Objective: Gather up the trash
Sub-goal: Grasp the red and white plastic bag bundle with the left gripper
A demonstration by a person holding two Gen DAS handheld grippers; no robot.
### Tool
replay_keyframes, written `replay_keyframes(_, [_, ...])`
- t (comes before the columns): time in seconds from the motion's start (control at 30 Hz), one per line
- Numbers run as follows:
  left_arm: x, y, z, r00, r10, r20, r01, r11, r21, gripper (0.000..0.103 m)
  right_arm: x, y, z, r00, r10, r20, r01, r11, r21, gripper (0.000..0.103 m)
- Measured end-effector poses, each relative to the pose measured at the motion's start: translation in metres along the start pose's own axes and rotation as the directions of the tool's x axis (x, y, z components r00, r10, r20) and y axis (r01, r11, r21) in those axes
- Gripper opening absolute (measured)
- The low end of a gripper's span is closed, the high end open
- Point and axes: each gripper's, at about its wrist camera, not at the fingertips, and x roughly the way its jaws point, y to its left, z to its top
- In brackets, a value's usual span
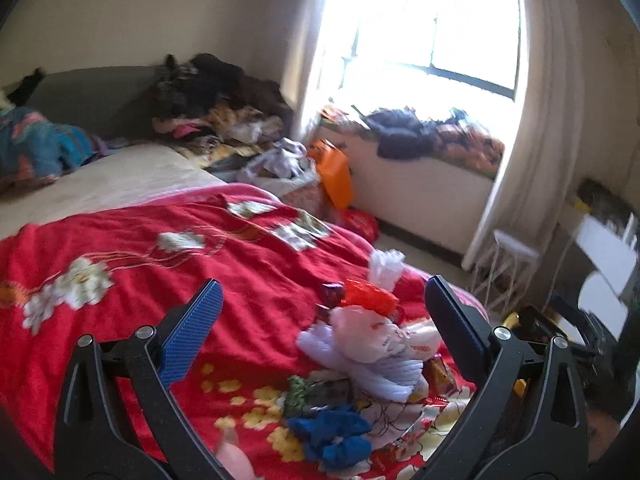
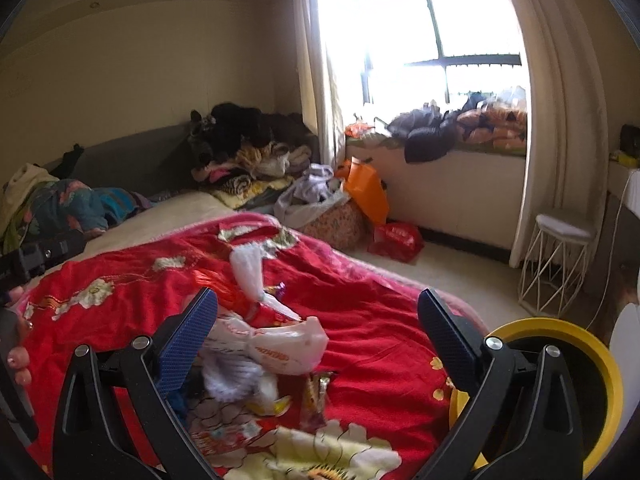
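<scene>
While litter (image 1: 372, 344) is left strewn on the bed (image 1: 120, 264) | both claws, left claw (image 1: 324, 320) and right claw (image 2: 318, 320), are held wide, empty | yellow bin (image 2: 560, 328) is seen beside the bed | nothing is collected yet, apparently

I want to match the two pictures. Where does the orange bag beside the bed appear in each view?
Left wrist view: the orange bag stands above centre, past the far edge of the red blanket, below the window.
Right wrist view: the orange bag is just right of centre, under the window sill.
Shared landmark: the white wire stool at the right, by the curtain.
</scene>
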Motion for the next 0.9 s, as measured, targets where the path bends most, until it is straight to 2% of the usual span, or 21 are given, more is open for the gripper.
replay_keyframes(0.1, [0.026, -0.013, 0.002, 0.999, -0.026, -0.047, 0.029, 0.998, 0.053, 0.093, 0.025, -0.010, 0.001, 0.998, 0.011, -0.068, -0.010, 1.000, 0.015, 0.097])
replay_keyframes(0.17, [0.043, -0.016, 0.003, 0.995, -0.043, -0.087, 0.048, 0.997, 0.059, 0.093, 0.040, -0.014, 0.001, 0.994, 0.026, -0.110, -0.024, 0.999, 0.026, 0.091])
replay_keyframes(0.3, [0.075, -0.019, 0.003, 0.982, -0.083, -0.171, 0.092, 0.995, 0.044, 0.092, 0.069, -0.024, -0.004, 0.981, 0.056, -0.187, -0.046, 0.997, 0.059, 0.083])
replay_keyframes(0.37, [0.092, -0.017, 0.004, 0.970, -0.117, -0.212, 0.120, 0.993, 0.003, 0.092, 0.082, -0.025, -0.007, 0.971, 0.075, -0.225, -0.060, 0.996, 0.073, 0.076])
replay_keyframes(0.43, [0.106, -0.015, 0.004, 0.959, -0.141, -0.244, 0.137, 0.990, -0.032, 0.086, 0.097, -0.026, -0.011, 0.959, 0.103, -0.264, -0.082, 0.993, 0.088, 0.071])
replay_keyframes(0.5, [0.115, -0.014, 0.004, 0.956, -0.141, -0.256, 0.137, 0.990, -0.032, 0.083, 0.107, -0.024, -0.013, 0.947, 0.127, -0.295, -0.102, 0.990, 0.098, 0.066])
replay_keyframes(0.7, [0.141, -0.013, 0.000, 0.936, -0.158, -0.315, 0.146, 0.987, -0.060, 0.066, 0.135, -0.016, -0.018, 0.903, 0.198, -0.381, -0.161, 0.979, 0.127, 0.036])
replay_keyframes(0.77, [0.148, -0.011, -0.002, 0.927, -0.172, -0.332, 0.155, 0.985, -0.078, 0.064, 0.139, -0.014, -0.022, 0.886, 0.226, -0.405, -0.188, 0.973, 0.133, 0.023])
replay_keyframes(0.87, [0.156, -0.011, -0.007, 0.915, -0.187, -0.358, 0.166, 0.982, -0.089, 0.054, 0.135, -0.015, -0.025, 0.885, 0.232, -0.404, -0.194, 0.972, 0.135, 0.016])
replay_keyframes(0.9, [0.157, -0.011, -0.008, 0.914, -0.192, -0.357, 0.169, 0.981, -0.094, 0.048, 0.134, -0.016, -0.025, 0.885, 0.234, -0.402, -0.196, 0.971, 0.135, 0.016])
